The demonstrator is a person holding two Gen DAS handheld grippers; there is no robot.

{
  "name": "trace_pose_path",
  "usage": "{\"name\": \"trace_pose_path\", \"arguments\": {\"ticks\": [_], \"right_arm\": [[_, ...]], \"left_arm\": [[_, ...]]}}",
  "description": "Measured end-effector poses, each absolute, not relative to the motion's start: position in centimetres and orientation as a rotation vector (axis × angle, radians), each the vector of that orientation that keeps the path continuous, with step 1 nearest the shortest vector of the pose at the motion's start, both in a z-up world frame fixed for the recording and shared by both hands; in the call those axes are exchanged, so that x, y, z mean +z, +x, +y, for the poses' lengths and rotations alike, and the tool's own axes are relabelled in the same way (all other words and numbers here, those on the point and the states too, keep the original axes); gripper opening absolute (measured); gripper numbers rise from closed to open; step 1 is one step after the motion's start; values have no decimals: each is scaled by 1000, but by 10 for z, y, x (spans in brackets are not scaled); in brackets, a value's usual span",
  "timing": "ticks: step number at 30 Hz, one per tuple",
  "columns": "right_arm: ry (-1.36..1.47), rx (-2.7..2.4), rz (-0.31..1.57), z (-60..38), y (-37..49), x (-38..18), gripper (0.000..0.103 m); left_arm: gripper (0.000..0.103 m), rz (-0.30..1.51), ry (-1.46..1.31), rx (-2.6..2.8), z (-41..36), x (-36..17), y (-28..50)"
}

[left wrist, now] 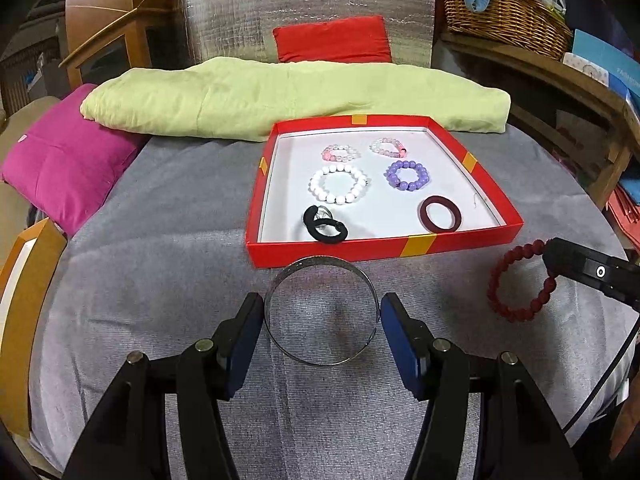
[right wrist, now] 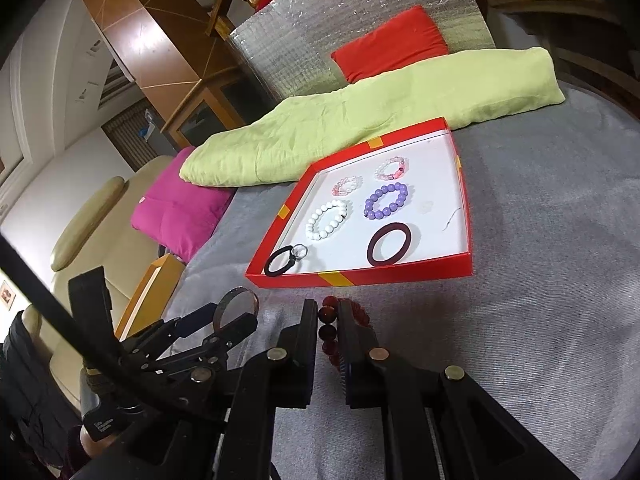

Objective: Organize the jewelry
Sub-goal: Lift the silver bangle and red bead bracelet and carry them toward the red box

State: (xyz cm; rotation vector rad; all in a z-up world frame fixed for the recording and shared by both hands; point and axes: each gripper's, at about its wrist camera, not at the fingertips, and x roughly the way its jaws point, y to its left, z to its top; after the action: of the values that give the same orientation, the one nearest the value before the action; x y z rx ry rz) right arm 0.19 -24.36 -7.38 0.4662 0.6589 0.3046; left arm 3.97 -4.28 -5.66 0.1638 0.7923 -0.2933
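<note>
Left gripper clamps a metal bangle before the red tray; right gripper is closed on a red bead bracelet.

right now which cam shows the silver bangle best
The left wrist view: the whole silver bangle sits centred between the left gripper pads. The right wrist view catches only its upper arc behind that gripper.
</note>
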Motion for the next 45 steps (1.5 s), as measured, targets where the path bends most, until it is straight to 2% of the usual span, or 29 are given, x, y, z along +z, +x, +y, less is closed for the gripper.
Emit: {"name": "trace_pose_path", "arguments": {"ticks": [24, 45], "right_arm": [[488, 325, 626, -227, -2, -64, 10], [535, 310, 642, -234, 2, -68, 10]], "left_arm": [[63, 760, 160, -291, -47, -48, 34], [63, 773, 90, -257, -17, -47, 40]]}}
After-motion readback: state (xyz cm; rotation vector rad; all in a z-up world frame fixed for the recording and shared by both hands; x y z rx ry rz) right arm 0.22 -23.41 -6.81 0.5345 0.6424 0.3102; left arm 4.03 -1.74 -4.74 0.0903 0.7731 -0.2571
